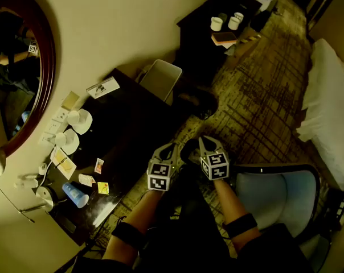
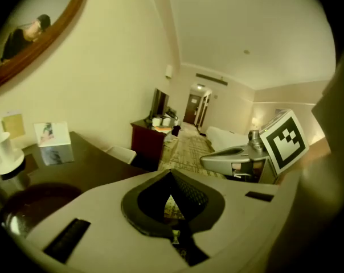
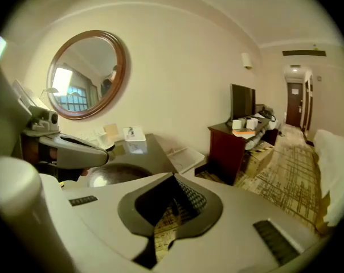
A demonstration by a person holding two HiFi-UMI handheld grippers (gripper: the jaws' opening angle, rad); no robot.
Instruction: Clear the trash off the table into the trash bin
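- Left tool [image 1: 173,148]: jaws pressed together, nothing between them.
- Right tool [image 1: 206,142]: likewise closed and bare.
- Position: the two tools sit side by side, just off the right edge of the surface [image 1: 132,124], above the carpet [image 1: 257,101].
- Trash [image 1: 98,165]: small wrappers grouped at the near left of the surface.
- Trash bin [image 1: 160,79]: against the surface's far edge.
- Open room: carpet runs far and right to the bed [image 1: 331,95].
- Chair [image 1: 277,191]: near right.

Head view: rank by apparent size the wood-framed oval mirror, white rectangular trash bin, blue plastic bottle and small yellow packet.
1. wood-framed oval mirror, even though partly cut off
2. white rectangular trash bin
3. blue plastic bottle
4. small yellow packet
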